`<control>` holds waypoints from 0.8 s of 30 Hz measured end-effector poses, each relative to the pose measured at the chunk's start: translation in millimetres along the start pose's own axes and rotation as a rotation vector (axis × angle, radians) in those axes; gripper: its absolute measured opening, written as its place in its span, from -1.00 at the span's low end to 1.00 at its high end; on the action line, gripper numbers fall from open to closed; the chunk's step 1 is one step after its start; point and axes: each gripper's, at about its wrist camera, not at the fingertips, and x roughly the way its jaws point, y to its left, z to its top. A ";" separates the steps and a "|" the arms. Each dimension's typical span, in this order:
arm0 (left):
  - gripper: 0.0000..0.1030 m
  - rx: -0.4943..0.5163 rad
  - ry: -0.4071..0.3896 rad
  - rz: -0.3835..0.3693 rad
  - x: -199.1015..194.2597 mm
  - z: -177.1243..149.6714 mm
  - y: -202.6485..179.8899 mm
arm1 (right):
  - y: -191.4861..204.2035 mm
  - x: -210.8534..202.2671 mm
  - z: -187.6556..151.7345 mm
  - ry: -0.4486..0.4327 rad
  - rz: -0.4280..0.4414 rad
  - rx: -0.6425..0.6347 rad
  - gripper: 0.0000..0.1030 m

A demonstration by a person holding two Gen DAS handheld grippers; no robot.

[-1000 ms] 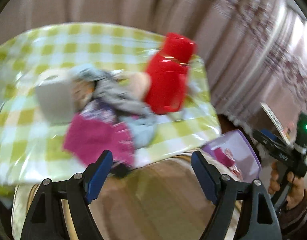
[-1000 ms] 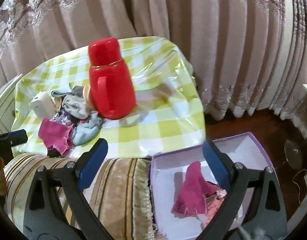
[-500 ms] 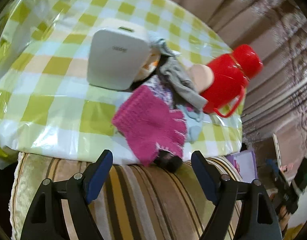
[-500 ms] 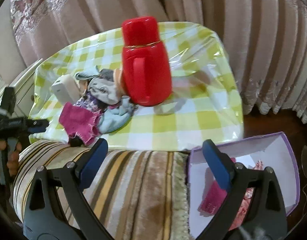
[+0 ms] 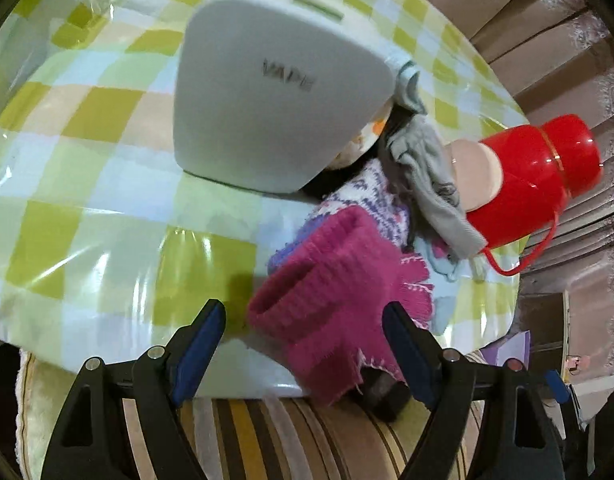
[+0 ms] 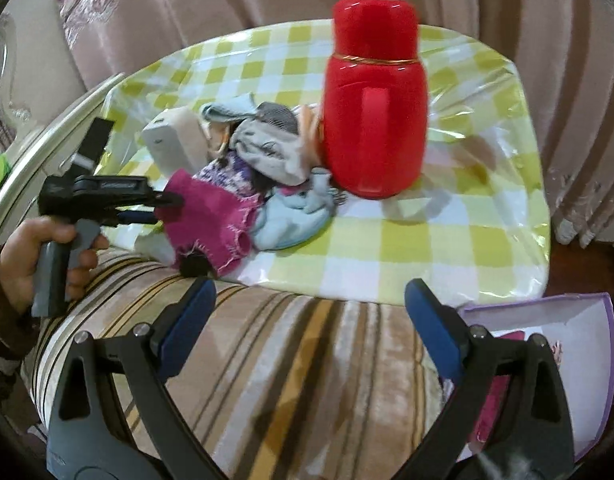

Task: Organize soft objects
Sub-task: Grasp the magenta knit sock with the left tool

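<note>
**Camera placement, two wrist views**

The left wrist camera looked steeply down along its fingers from close above the table (image 5: 87, 184) edge, with the pink glove (image 5: 331, 300) just ahead. The right wrist camera stood farther back over the striped cushion (image 6: 291, 364), facing the table (image 6: 407, 248) and curtain (image 6: 527, 20). Both views shared the clothes pile, the white box (image 5: 267, 92), and the red flask (image 6: 373, 96); the right view also took in the left gripper (image 6: 163, 208).

The word "VAPE" stands in grey letters on the white plastic device (image 5: 275, 92), beyond the left tool (image 5: 303, 344).
</note>
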 end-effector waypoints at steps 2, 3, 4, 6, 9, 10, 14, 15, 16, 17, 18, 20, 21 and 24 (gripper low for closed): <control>0.51 -0.003 0.015 0.001 8.2 0.8 2.5 | 5.5 6.2 1.8 0.016 0.017 -0.014 0.88; 0.40 0.000 0.017 -0.004 10.5 1.1 2.6 | 7.9 9.4 3.0 0.025 0.026 -0.018 0.88; 0.14 0.003 0.013 -0.009 11.9 1.2 2.8 | 10.5 12.9 4.1 0.036 0.034 -0.021 0.88; -0.07 0.023 0.011 -0.028 13.4 1.7 1.5 | 17.3 19.2 6.8 0.051 0.045 -0.033 0.88; -0.43 0.036 0.007 -0.057 13.9 1.2 1.2 | 30.5 28.6 11.7 0.072 0.053 -0.064 0.88; -0.54 0.033 0.004 -0.069 13.1 0.4 2.4 | 36.3 33.0 13.3 0.084 0.056 -0.081 0.88; -0.63 0.031 -0.032 -0.110 1.1 -4.5 6.3 | 50.4 47.5 15.9 0.131 0.074 -0.119 0.88; -0.64 0.026 -0.049 -0.123 -6.2 -6.1 8.3 | 53.1 50.7 16.4 0.142 0.080 -0.125 0.88; -0.67 0.022 -0.065 -0.139 -12.2 -8.2 9.4 | 57.7 55.1 17.7 0.156 0.086 -0.136 0.88; -0.68 0.019 -0.077 -0.150 -15.8 -8.0 7.8 | 60.6 58.3 18.7 0.164 0.090 -0.145 0.88; -0.68 0.018 -0.091 -0.164 -21.2 -10.2 8.5 | 64.0 62.5 20.1 0.175 0.093 -0.156 0.88; -0.69 0.016 -0.111 -0.200 -30.6 -12.5 10.7 | 72.5 71.7 21.8 0.201 0.095 -0.181 0.88; -0.69 0.017 -0.121 -0.209 -33.9 -14.0 9.4 | 77.3 76.9 22.8 0.216 0.103 -0.194 0.88; -0.70 0.027 -0.158 -0.245 -48.2 -16.5 10.9 | 90.7 90.9 23.9 0.256 0.120 -0.233 0.88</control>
